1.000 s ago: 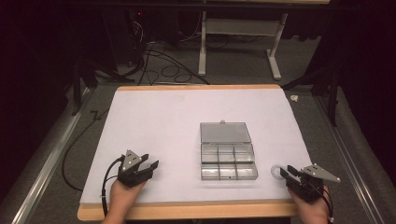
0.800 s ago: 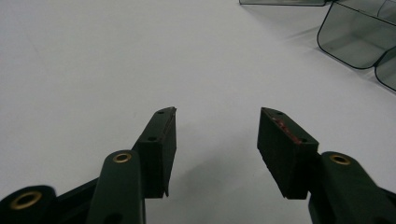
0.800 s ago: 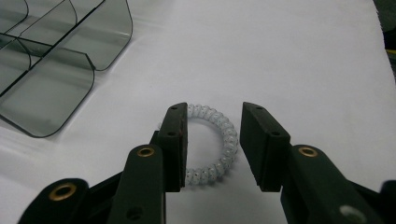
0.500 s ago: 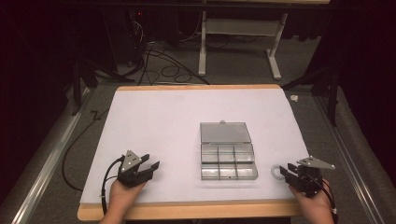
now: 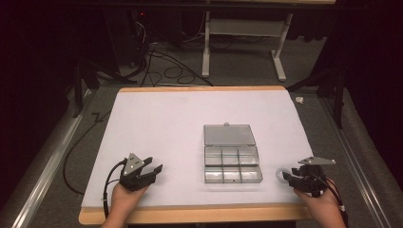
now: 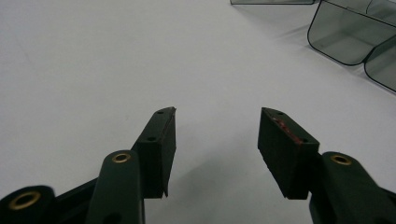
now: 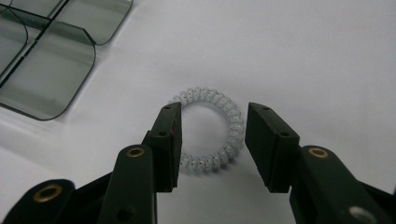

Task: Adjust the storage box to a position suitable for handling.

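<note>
A clear spiral hair tie [image 7: 205, 92] lies flat on the white table just right of an open clear compartment box [image 5: 233, 164]. My right gripper [image 7: 215, 112] hovers over the tie. Its jaws have just been opening and now stand either side of the ring, with the pads not pressing on it. In the high view the right gripper [image 5: 288, 177] sits at the near right edge with the hair tie [image 5: 282, 173] at its tips. My left gripper [image 5: 156, 165] rests at the near left, open, with nothing between its jaws [image 6: 218, 114].
The box's lid [image 5: 229, 135] lies flat on the far side of its compartments. Corners of the box show in the left gripper view [image 6: 345, 37] and the right gripper view [image 7: 46, 74]. The table [image 5: 157, 114] has a wooden front edge; cables and a stand lie on the floor beyond.
The right hand has risen slightly over the hair tie, which stays on the table. The left hand has not moved.
</note>
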Demonstrator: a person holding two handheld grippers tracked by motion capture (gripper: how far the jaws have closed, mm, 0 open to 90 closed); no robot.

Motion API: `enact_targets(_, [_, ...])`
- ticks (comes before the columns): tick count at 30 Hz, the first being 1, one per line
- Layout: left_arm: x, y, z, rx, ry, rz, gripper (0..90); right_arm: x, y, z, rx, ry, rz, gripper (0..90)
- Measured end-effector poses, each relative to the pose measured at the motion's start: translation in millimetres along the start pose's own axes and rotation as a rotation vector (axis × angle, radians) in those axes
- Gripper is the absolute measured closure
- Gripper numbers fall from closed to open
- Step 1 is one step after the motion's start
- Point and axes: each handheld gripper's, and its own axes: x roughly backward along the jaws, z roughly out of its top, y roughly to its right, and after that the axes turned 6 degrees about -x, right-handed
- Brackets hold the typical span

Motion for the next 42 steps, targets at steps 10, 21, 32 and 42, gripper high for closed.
enact_targets(10, [0.3,0.2,-0.3,-0.007,-0.002,-0.003,47.4,2.2,3.6,7.6,0.009,-0.087,0.014,58.5])
enact_targets(21, [0.2,0.2,-0.3,-0.004,-0.005,-0.005,47.4,1.2,9.2,21.4,0.018,-0.217,0.029,59.2])
enact_targets(32, [0.3,0.1,0.1,0.004,-0.006,-0.011,47.4,-5.5,9.8,34.4,0.04,-0.334,0.041,59.2])
enact_targets(42, [1.0,-0.8,0.7,0.009,-0.005,-0.015,47.4,-13.8,9.3,46.9,0.047,-0.394,0.041,58.6])
